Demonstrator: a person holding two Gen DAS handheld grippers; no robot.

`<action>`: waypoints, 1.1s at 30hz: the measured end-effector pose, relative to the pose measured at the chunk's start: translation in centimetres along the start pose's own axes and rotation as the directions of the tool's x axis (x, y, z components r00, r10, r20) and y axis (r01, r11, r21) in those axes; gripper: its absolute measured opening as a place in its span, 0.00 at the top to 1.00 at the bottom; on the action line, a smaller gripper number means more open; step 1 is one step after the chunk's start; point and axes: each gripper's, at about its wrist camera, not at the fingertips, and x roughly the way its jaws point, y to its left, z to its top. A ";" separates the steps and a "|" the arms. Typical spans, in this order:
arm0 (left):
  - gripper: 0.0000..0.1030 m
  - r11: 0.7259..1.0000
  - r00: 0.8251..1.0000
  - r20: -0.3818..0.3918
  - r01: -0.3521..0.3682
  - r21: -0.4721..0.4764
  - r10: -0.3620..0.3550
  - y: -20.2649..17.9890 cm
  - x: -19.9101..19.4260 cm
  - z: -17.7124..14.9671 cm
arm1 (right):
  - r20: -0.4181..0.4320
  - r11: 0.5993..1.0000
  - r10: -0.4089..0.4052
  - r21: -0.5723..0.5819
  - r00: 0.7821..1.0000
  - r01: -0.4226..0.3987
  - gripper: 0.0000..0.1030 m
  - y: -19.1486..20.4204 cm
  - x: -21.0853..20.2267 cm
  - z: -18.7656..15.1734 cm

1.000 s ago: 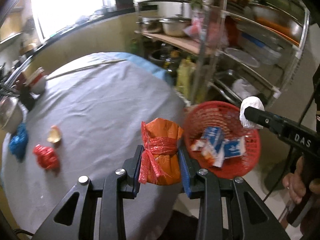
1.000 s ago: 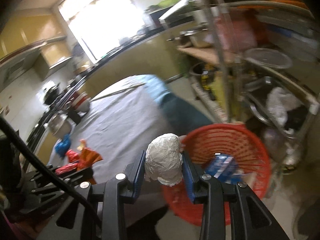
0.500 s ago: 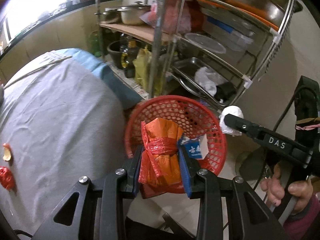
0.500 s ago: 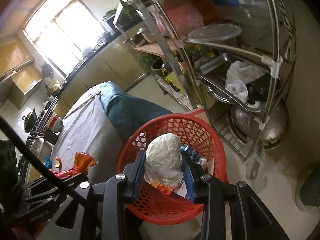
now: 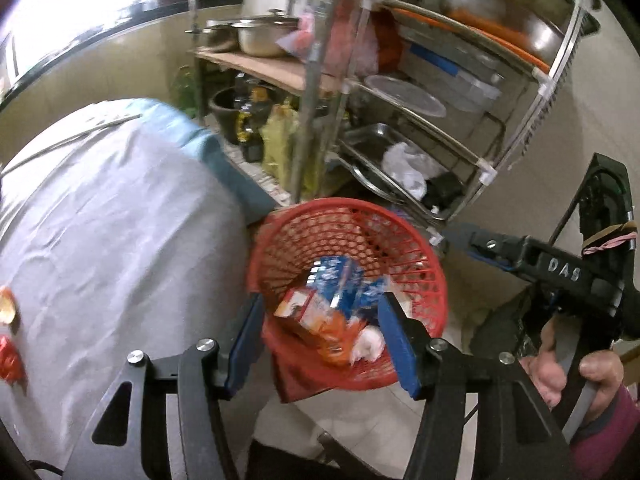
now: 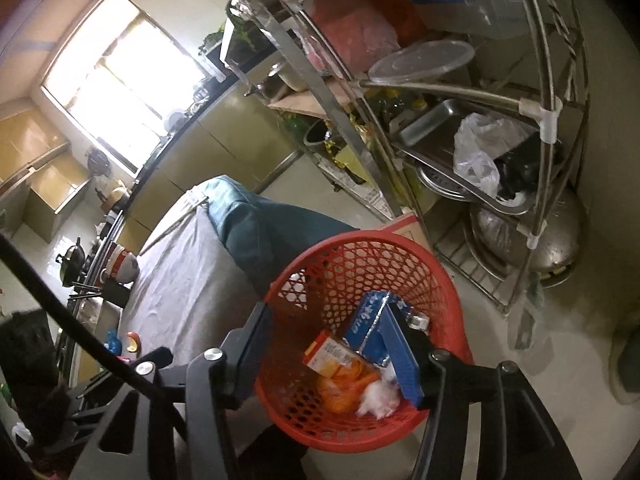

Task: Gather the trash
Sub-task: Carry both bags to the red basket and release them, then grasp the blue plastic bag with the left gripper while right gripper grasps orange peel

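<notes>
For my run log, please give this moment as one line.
left claw: opening, empty | right claw: opening, empty | orange bag, white wad: in red basket

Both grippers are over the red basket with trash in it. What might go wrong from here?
The left gripper and right gripper, jaws opening and empty, hang close together above the red basket: they may collide on withdrawing. The basket sits beside the metal rack, so a wide swing could strike it. Red scraps remain on the table.
</notes>
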 end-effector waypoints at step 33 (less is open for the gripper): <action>0.35 0.608 0.798 -0.055 -0.499 -0.618 0.600 34.4 -21.4 -18.5 | -0.367 0.814 0.214 -0.445 0.905 -0.373 0.43 33.6 15.0 -10.0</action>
